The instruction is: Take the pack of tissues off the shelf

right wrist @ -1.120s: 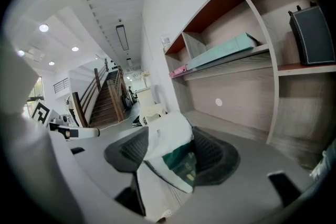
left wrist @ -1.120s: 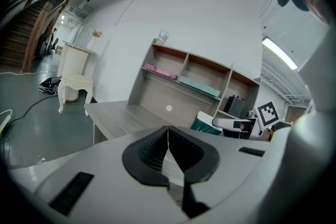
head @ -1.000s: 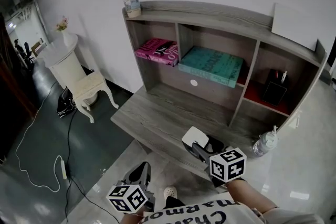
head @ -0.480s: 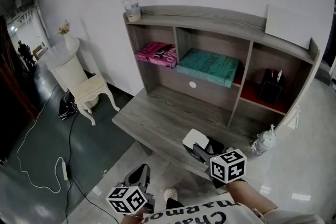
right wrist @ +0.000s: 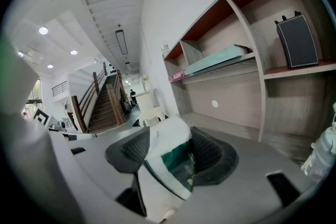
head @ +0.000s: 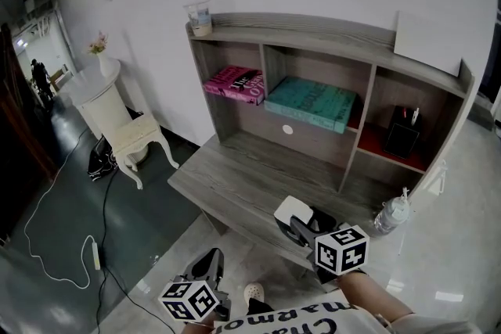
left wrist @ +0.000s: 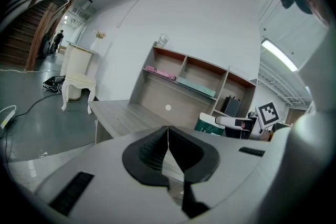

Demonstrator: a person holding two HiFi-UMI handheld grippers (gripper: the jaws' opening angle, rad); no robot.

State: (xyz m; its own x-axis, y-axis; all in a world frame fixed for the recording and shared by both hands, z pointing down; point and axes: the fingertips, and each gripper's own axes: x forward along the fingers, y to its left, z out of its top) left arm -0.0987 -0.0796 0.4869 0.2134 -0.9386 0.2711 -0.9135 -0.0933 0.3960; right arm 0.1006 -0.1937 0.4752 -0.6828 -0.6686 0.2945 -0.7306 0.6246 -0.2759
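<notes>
My right gripper (head: 302, 222) has its jaws pressed on the pack of tissues (right wrist: 167, 164) from both sides. The white-and-green wrapper bulges up between the pads, so I judge the grip firm enough for something this soft. In the head view the pack sits at about five o'clock, over the front edge of the desk (head: 235, 176) and well clear of the shelf (head: 313, 26) up at twelve. To my eye the taking-off is done. I hold it nearly level and out in front, where nothing can snag it.

My left gripper (left wrist: 168, 139) has nothing to do, so its jaws are together on nothing. It hangs low at seven o'clock, below the desk edge and out of the right one's way.
</notes>
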